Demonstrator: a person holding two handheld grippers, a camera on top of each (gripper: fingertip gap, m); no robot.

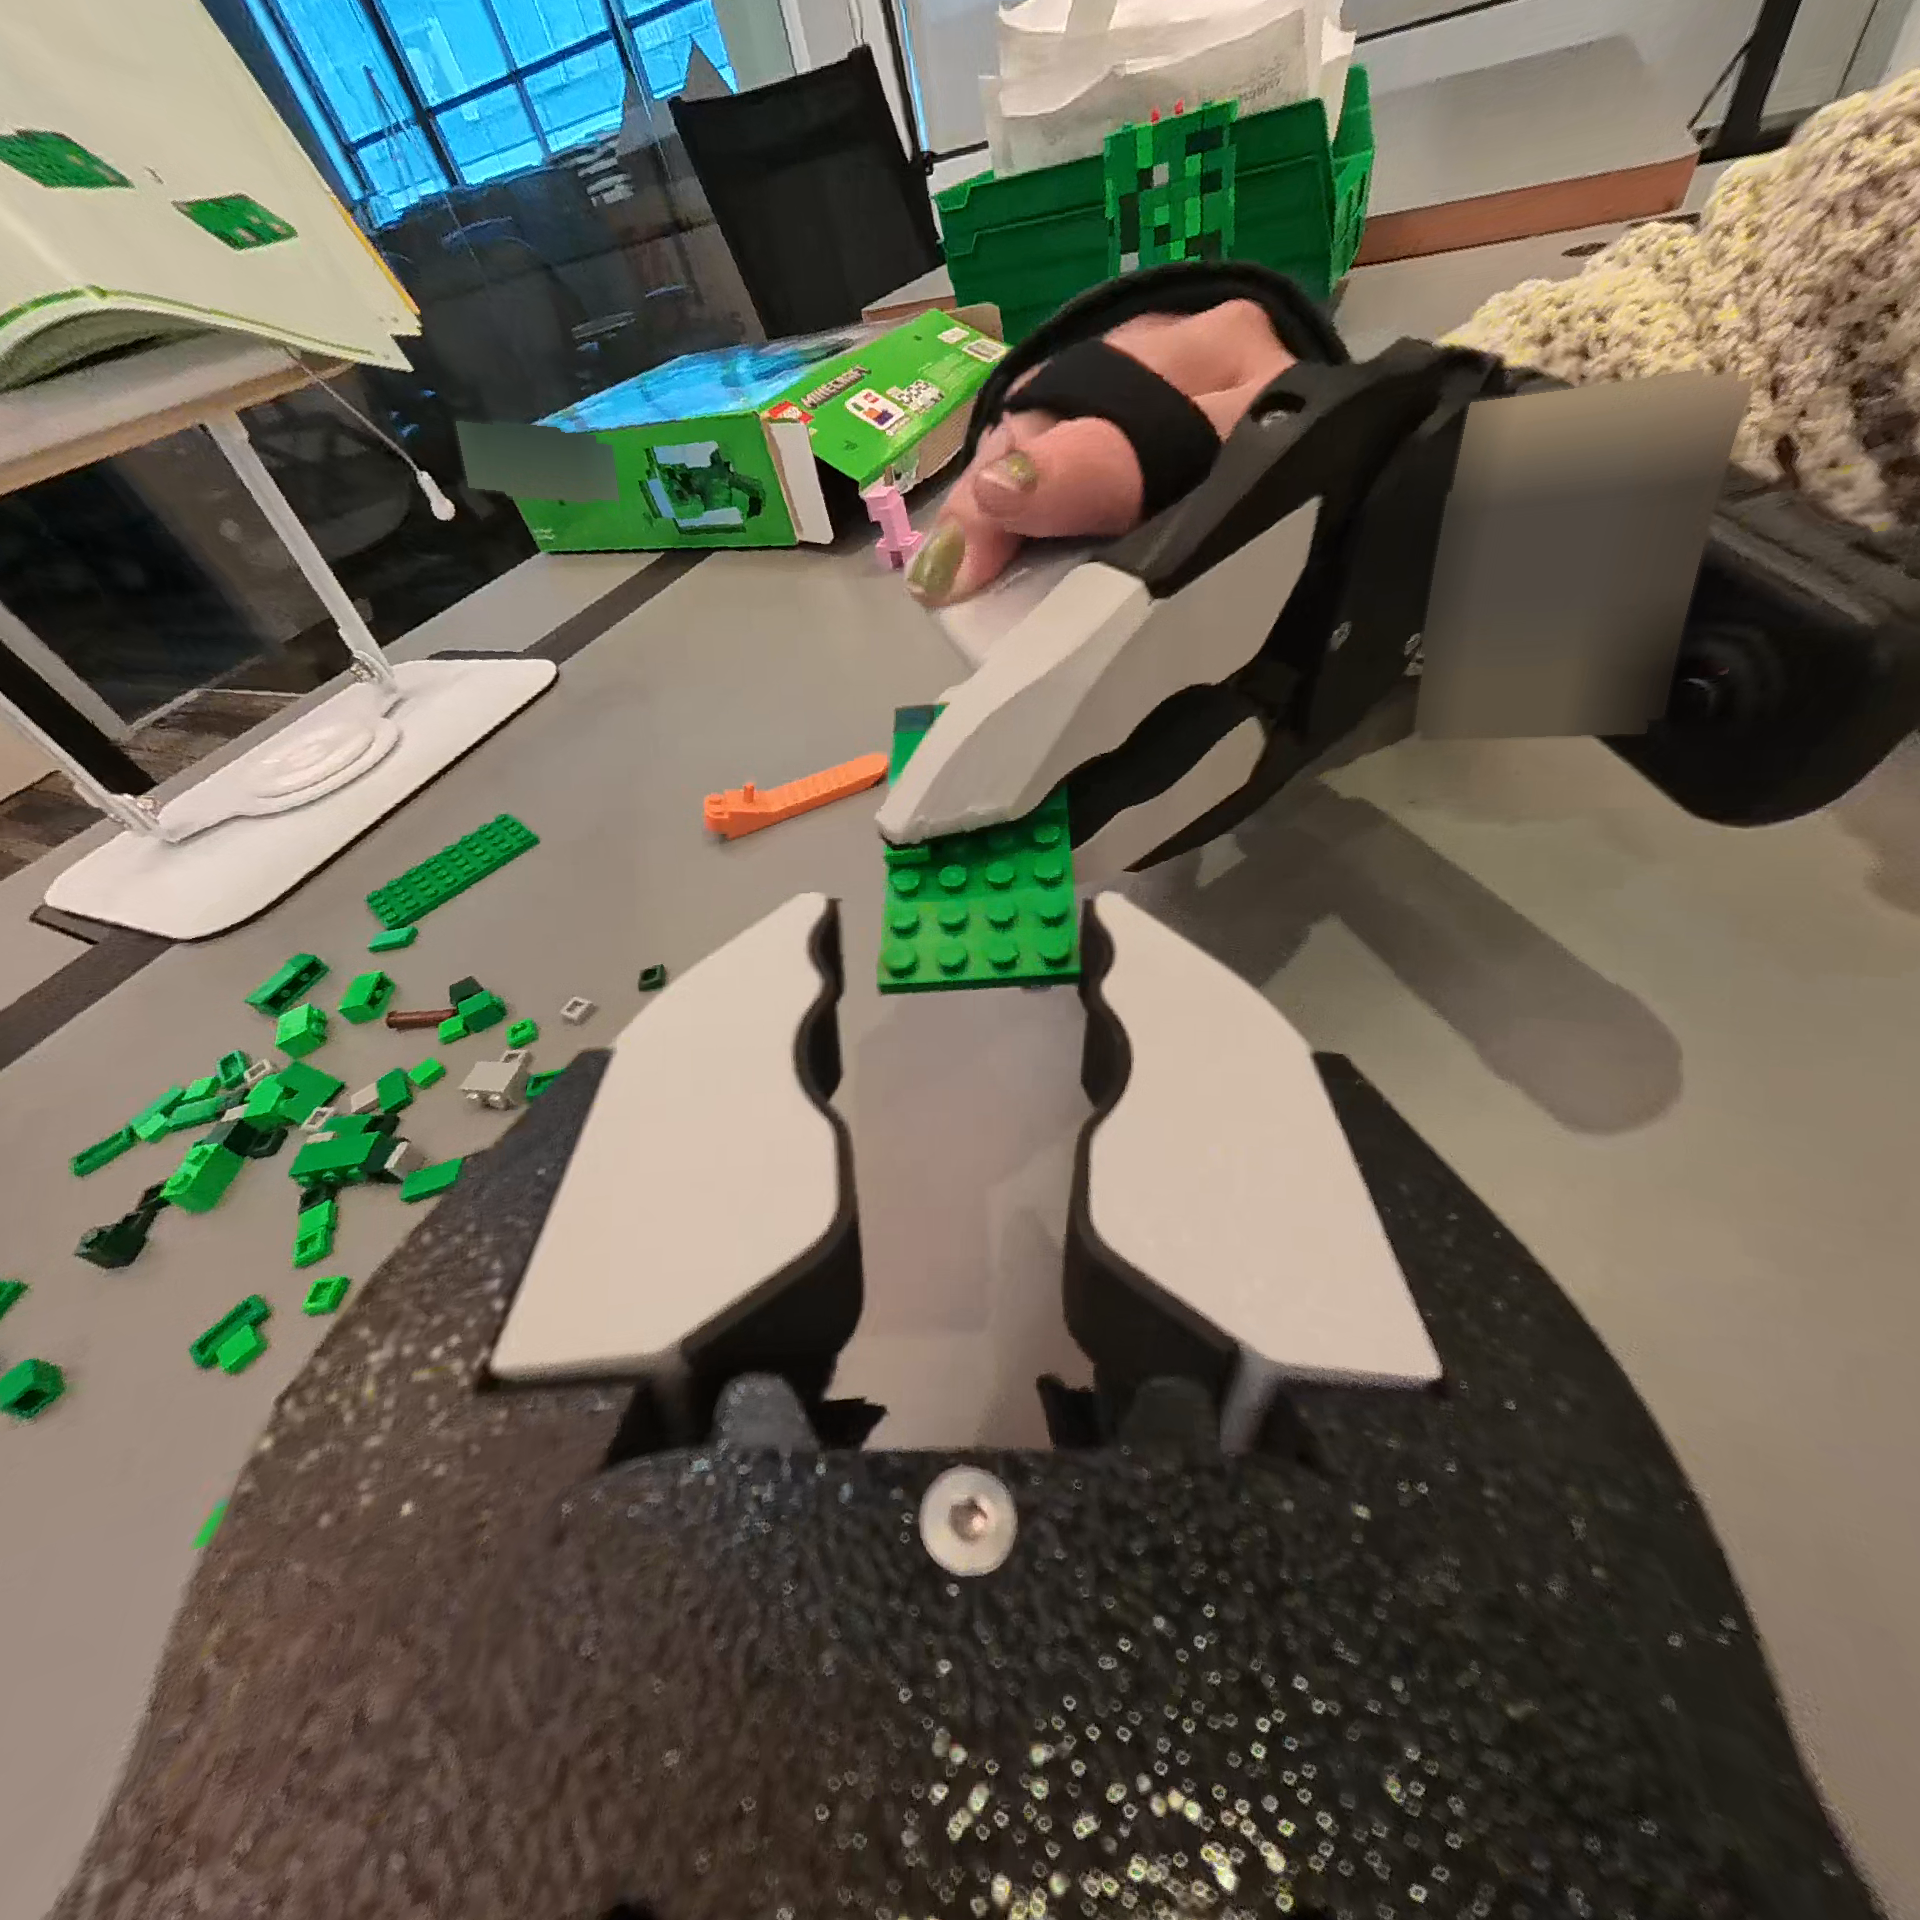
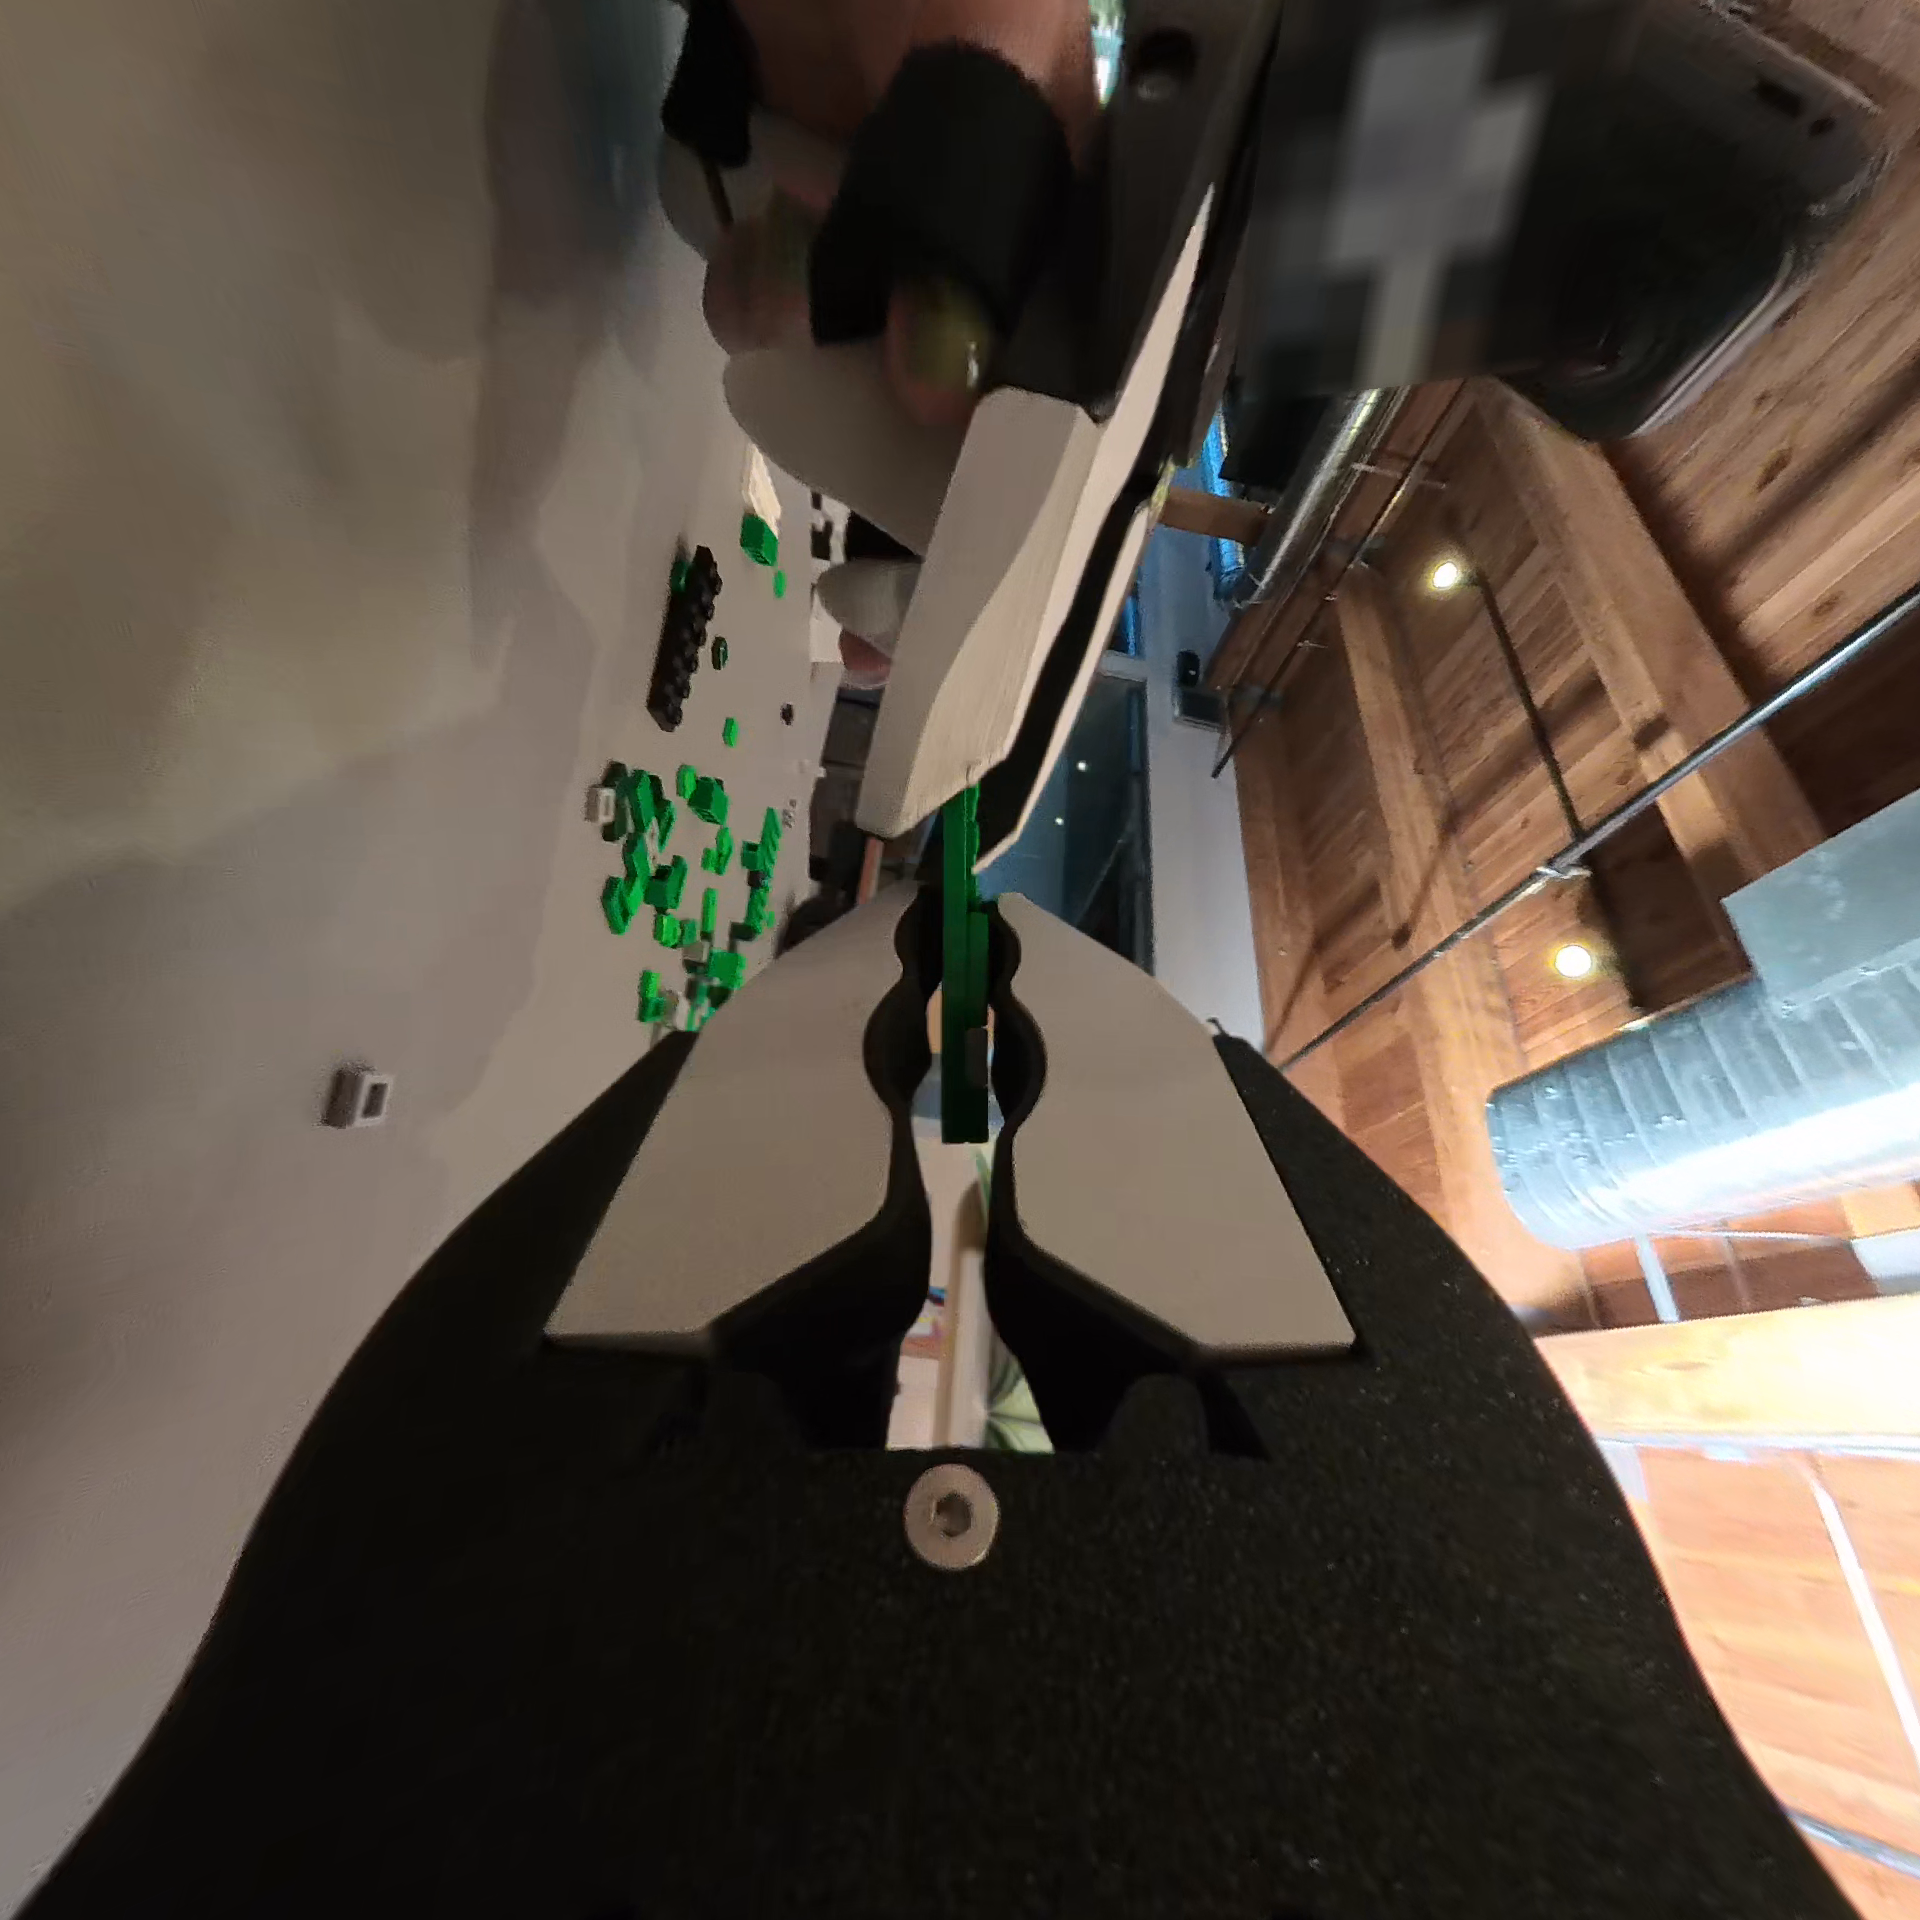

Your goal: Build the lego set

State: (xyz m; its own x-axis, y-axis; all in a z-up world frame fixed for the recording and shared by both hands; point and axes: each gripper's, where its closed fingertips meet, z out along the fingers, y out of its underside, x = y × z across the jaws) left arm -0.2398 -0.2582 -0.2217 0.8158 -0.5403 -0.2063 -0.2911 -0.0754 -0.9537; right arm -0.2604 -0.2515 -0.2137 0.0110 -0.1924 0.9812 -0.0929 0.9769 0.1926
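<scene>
A green studded plate (image 1: 977, 935) is held above the grey table (image 1: 675, 644). My right gripper (image 1: 987, 831) comes in from the right and is shut on the plate's far end, one finger on top and one beneath. In the right wrist view the plate (image 2: 961, 1039) shows edge-on between that gripper's (image 2: 954, 909) fingers, with a small grey piece on one face. My left gripper (image 1: 961, 914) is open, with its fingertips on either side of the plate's near end. A thin gap shows on the left side. The left gripper (image 2: 940, 836) also shows in the right wrist view.
Loose green pieces (image 1: 281, 1122) lie at the left, with a long green plate (image 1: 452, 868) and an orange brick separator (image 1: 795, 790). Farther back are the set's box (image 1: 707, 457), a booklet (image 1: 177, 208) on a white stand (image 1: 301, 769) and a green bin (image 1: 1143, 208). A black brick (image 2: 686, 644) lies on the table.
</scene>
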